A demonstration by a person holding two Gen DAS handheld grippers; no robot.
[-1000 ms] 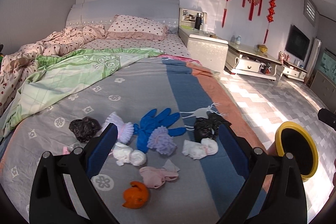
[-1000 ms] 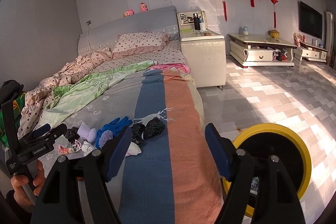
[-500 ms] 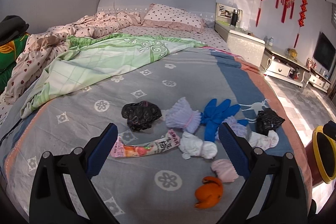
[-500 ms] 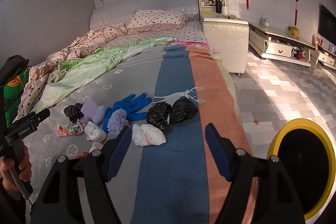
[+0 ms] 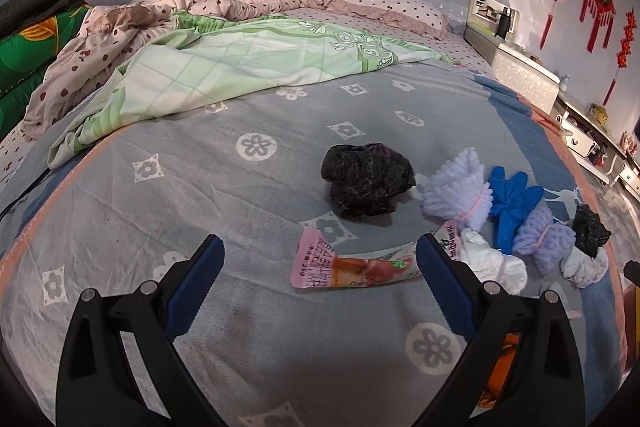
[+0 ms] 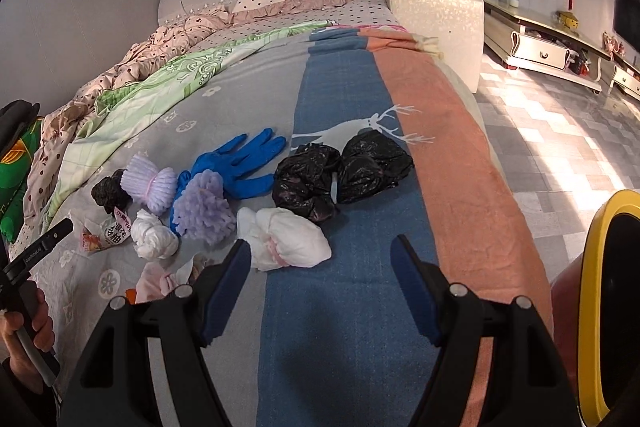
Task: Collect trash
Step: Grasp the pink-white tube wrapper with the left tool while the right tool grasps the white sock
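Both tools stand wide and empty: left tool (image 5: 320, 267), right tool (image 6: 320, 269). The pink printed plastic snack wrapper (image 5: 352, 265) lies flat near the bed's (image 5: 168, 211) foot edge, between the left jaws. Light, limp, slippery; pinch it across its middle.

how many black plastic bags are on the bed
3: two black bags side by side on the blue stripe, and, and a third at the far left of the pile. More may be hidden.

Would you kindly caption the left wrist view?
Open left gripper above a snack wrapper on the bed.
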